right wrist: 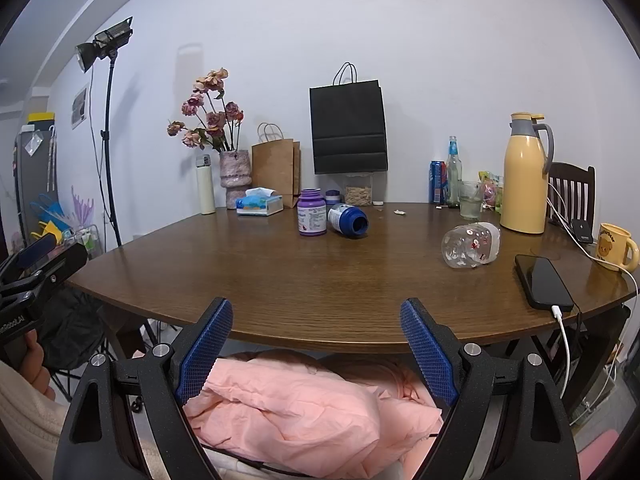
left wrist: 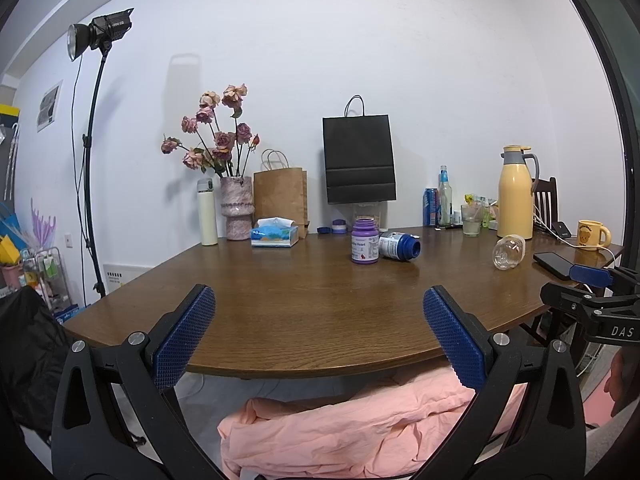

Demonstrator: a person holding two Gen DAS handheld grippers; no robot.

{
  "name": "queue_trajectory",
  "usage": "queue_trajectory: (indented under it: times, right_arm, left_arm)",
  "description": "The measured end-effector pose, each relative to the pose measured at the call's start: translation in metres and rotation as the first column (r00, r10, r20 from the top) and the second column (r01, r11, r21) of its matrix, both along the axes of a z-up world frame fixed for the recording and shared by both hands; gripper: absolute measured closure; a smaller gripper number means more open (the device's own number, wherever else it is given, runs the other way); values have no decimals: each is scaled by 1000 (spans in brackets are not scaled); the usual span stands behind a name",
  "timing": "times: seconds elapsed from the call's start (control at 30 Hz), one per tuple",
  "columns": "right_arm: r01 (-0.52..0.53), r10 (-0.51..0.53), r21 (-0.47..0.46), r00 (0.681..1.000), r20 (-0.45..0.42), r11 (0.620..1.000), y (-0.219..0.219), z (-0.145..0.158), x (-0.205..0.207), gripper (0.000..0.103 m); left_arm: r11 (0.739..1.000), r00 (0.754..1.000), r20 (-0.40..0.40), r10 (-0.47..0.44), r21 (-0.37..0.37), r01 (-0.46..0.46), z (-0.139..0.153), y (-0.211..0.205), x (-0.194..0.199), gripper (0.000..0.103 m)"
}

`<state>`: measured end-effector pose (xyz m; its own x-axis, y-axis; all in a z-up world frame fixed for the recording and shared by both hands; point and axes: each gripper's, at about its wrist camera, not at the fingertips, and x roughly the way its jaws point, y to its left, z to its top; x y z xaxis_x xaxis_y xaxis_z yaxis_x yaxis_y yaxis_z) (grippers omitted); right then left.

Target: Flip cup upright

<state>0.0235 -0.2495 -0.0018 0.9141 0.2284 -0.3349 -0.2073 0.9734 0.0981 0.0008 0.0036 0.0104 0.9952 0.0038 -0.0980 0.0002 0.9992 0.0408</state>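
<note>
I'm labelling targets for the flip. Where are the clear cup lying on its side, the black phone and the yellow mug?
clear cup (right wrist: 471, 247), right wrist view, middle of its side wall.
black phone (right wrist: 543, 280), right wrist view, centre of its screen.
yellow mug (right wrist: 612, 246), right wrist view, front of its body.

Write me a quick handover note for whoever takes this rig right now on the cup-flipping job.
Left claw: open, empty, hovering at the near edge of the table.
Right claw: open, empty, also at the near edge.
Clear cup: lying on its side on the right part of the table, between the yellow thermos and the black phone, apart from both.
Done: nothing yet; neither claw has touched the cup.
Left: reach in (the right claw looks nearer), grip the cup, turn it upright, set it down, release. Mind the phone and its charging cable beside the approach.
</note>
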Motion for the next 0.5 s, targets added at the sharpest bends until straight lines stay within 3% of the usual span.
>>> queue_trajectory:
  times: [0.5]
  right_arm:
    - [5, -5, -5, 1000, 1, 1000, 0, -2, -2, 13]
  left_arm:
    - [1000, 1000, 1, 0, 0, 0, 0, 0, -1, 0]
